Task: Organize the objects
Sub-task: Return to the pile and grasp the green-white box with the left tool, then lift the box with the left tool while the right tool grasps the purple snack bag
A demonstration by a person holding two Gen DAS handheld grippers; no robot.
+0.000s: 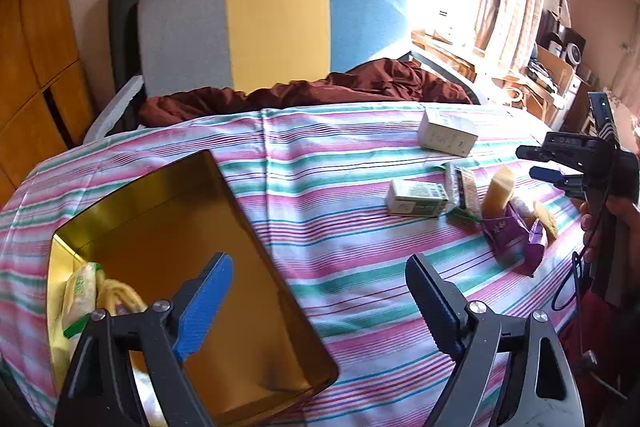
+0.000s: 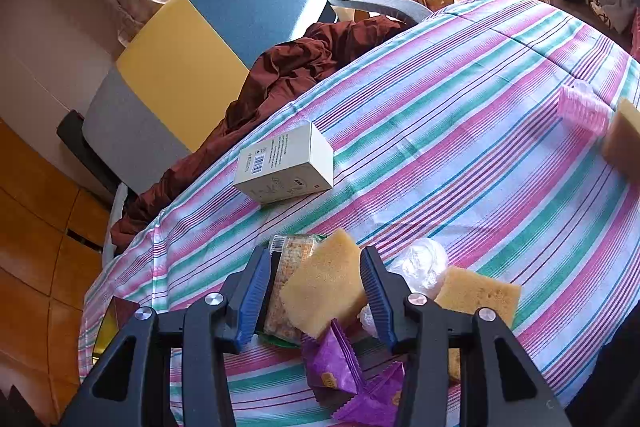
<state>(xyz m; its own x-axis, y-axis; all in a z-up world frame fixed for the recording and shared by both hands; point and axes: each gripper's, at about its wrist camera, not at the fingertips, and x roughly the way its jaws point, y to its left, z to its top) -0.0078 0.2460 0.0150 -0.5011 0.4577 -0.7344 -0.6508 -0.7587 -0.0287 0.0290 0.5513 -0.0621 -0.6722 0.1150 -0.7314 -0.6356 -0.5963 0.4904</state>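
Two grippers work over the striped tablecloth (image 1: 340, 235). Gold tin (image 1: 192, 267) sits at its near-left edge, snack packets (image 1: 80, 291) inside; left gripper (image 1: 320, 303) hangs above the tin's right rim, spread wide, holding nothing. White box (image 2: 286, 163) lies far from the tin. Right gripper (image 2: 316, 301) brackets a yellow sponge (image 2: 324, 287), jaws apart, purple packets (image 2: 340, 367) just beneath.

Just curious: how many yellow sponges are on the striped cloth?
3: one sponge between the right gripper's open fingers, a second sponge just right of it, a third sponge, blurred, at the far right by a pink thing. More may be hidden.
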